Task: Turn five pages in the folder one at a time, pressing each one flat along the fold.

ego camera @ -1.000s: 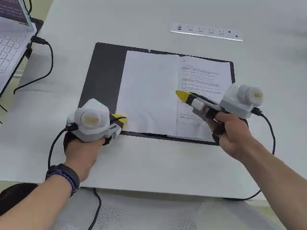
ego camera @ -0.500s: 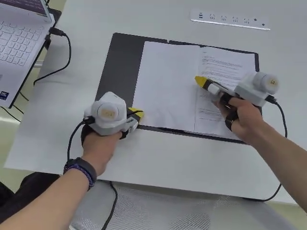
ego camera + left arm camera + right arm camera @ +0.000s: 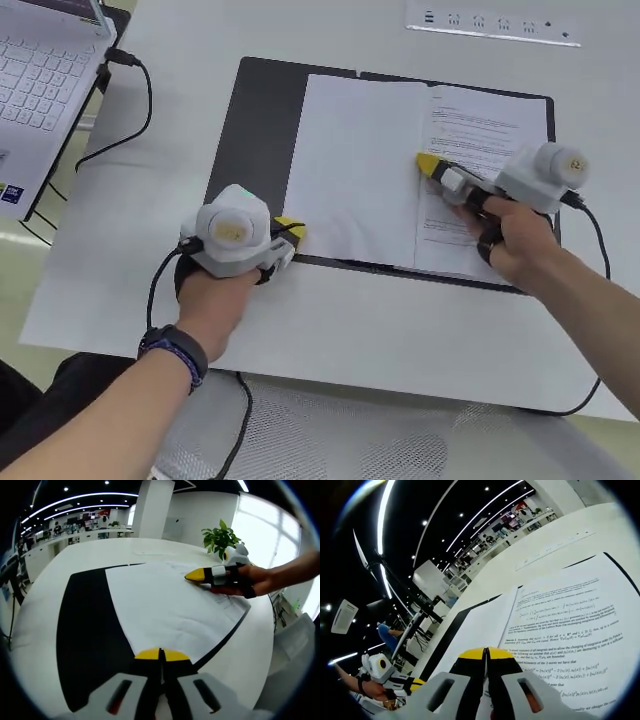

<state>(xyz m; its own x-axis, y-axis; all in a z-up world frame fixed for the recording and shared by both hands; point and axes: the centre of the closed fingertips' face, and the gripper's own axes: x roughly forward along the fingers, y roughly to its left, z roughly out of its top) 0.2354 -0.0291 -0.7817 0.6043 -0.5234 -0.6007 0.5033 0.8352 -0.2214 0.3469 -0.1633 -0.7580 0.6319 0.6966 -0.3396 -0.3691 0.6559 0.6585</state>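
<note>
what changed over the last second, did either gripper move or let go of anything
Hardly anything; the overall shift is the head camera moving. The right gripper, jaws shut, still has its tip on the fold, perhaps a touch farther up it than a second ago. The left gripper, also shut, stays at the near corner of the turned page. Nothing was taken or released; the folder lies open as before.
</note>
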